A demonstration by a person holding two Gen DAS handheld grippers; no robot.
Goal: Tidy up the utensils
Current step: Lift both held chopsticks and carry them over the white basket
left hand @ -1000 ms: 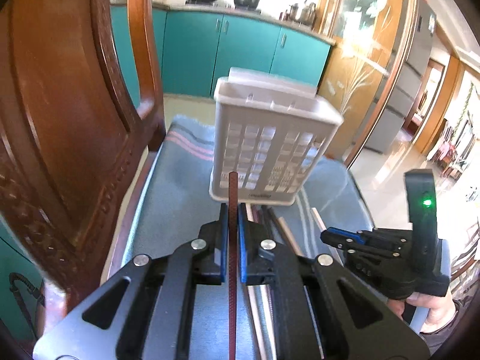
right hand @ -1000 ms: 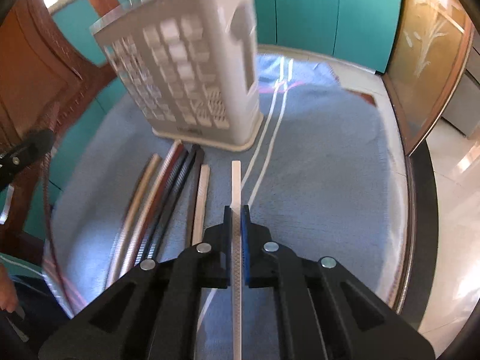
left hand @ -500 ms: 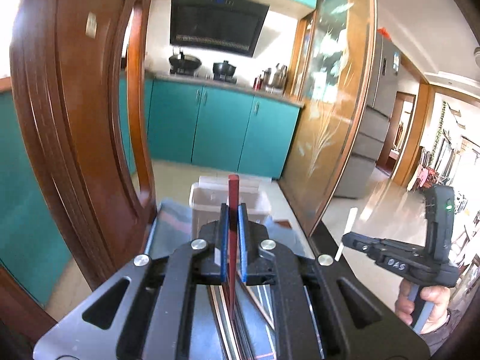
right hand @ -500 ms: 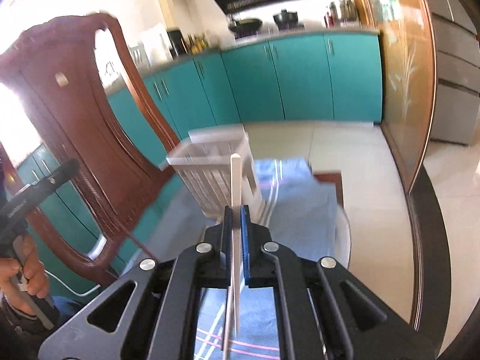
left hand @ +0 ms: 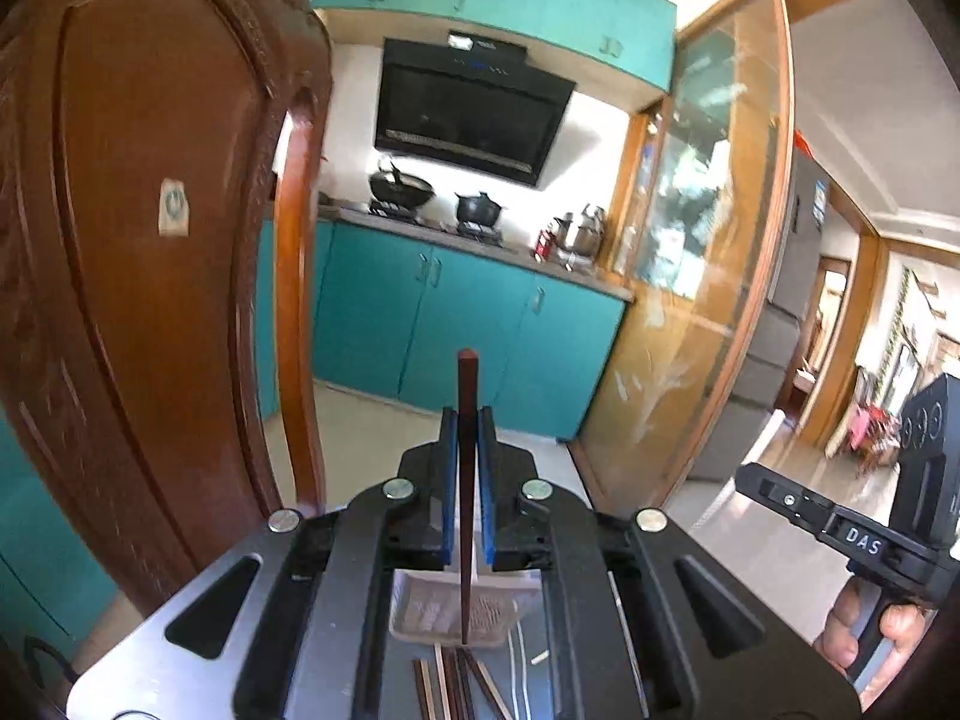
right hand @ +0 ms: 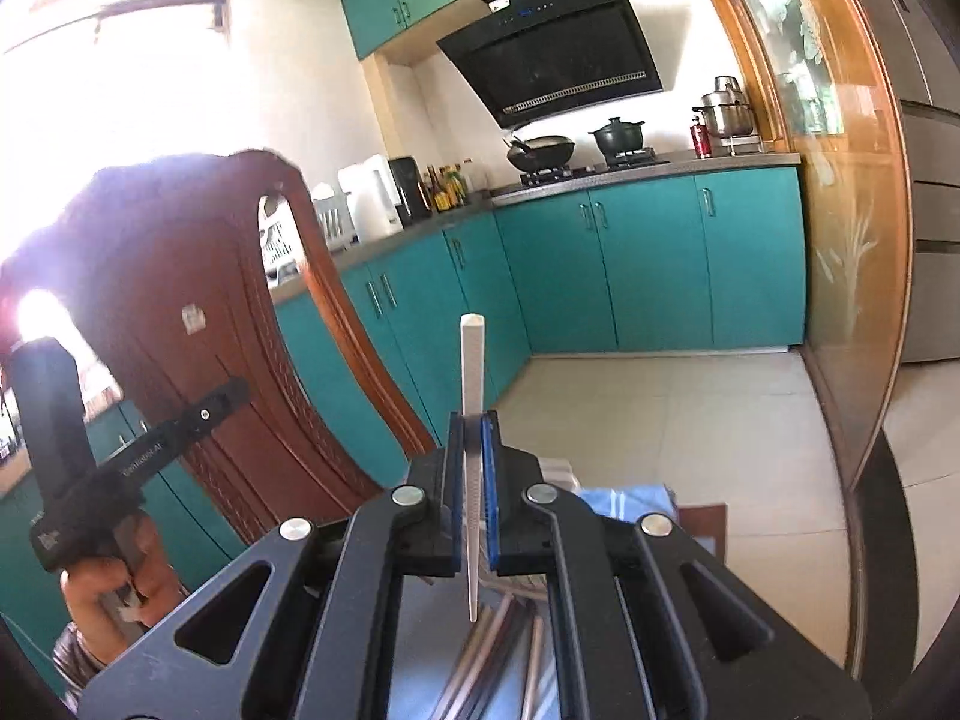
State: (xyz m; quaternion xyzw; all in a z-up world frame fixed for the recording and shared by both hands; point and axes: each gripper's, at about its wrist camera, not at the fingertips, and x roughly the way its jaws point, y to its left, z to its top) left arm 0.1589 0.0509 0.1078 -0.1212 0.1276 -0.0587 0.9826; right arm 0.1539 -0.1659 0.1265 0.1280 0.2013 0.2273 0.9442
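My left gripper [left hand: 467, 420] is shut on a dark red chopstick [left hand: 466, 396] that stands nearly upright, its lower tip hanging above the white utensil basket [left hand: 420, 612] far below. My right gripper [right hand: 473, 420] is shut on a white chopstick [right hand: 470, 372], also upright, high above the table. Several loose chopsticks [left hand: 456, 684] lie on the blue-grey cloth just in front of the basket; they also show under the right gripper [right hand: 498, 648]. Each gripper shows in the other's view, the right one [left hand: 840, 528] and the left one [right hand: 138, 456].
A carved wooden chair back [left hand: 150, 240] stands close on the left and also shows in the right wrist view [right hand: 210, 330]. Teal kitchen cabinets [left hand: 450, 324] and a stove with pots are behind. A wood-framed glass partition [left hand: 708, 276] is to the right.
Both grippers have risen and tilted upward from the table, each carrying its chopstick. The basket has dropped from the middle of the views to below the fingers.
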